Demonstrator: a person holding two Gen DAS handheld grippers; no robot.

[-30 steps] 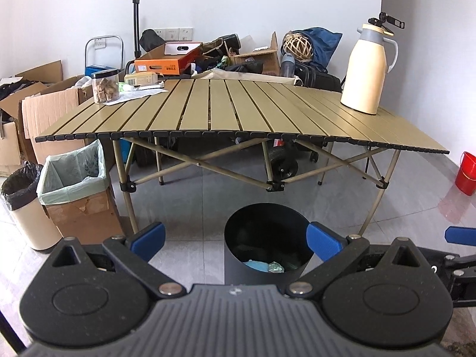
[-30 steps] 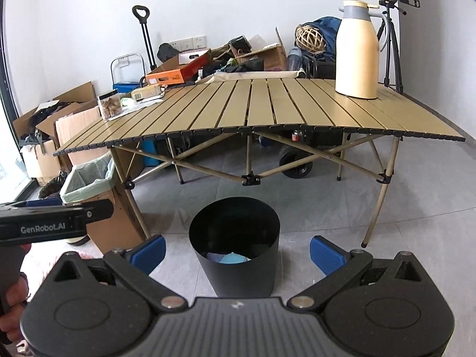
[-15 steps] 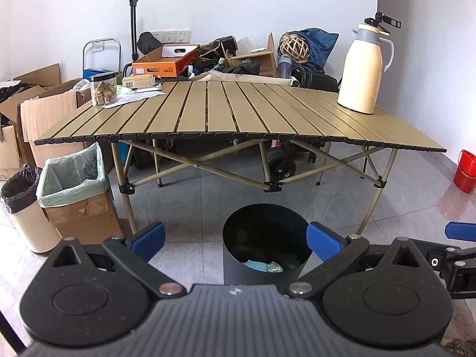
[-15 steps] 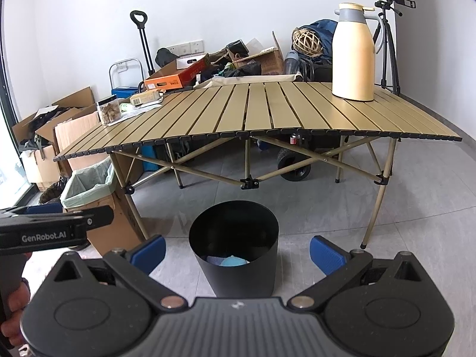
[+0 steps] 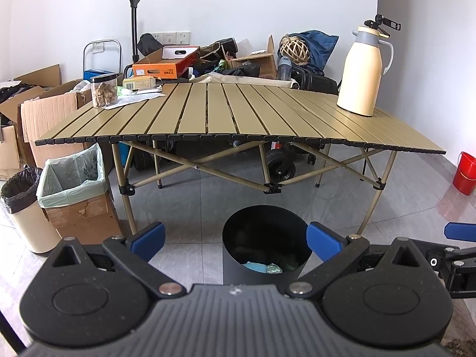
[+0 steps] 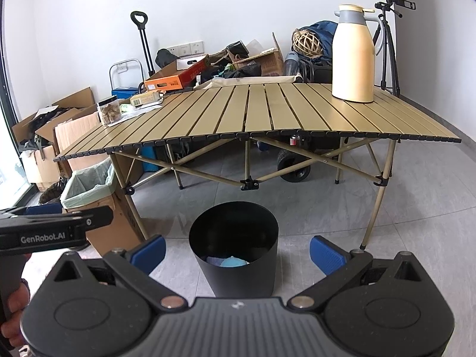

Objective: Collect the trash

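A black round bin (image 5: pixel 265 245) (image 6: pixel 234 245) stands on the floor in front of the slatted table (image 5: pixel 226 116) (image 6: pixel 267 113), with light blue and greenish scraps lying inside it. My left gripper (image 5: pixel 235 241) hangs open above and in front of the bin, nothing between its blue pads. My right gripper (image 6: pixel 236 251) is open too and empty, at about the same height over the bin. In the left wrist view, the right gripper's body (image 5: pixel 452 255) shows at the right edge. In the right wrist view, the left gripper's body (image 6: pixel 53 229) shows at the left, held by a hand (image 6: pixel 12 312).
A cream jug (image 5: pixel 364 71) (image 6: pixel 354 56) stands on the table's right side. A jar (image 5: pixel 104 90), a small box and papers sit at its far left. A lined cardboard box (image 5: pixel 74 190), a cream bin with a black bag (image 5: pixel 23 202), a red bucket (image 5: pixel 465 177) and clutter behind ring the table.
Both views have shifted slightly, with the table and jug sitting a little lower in frame. Both grippers stay open and empty; the bin's contents look the same.
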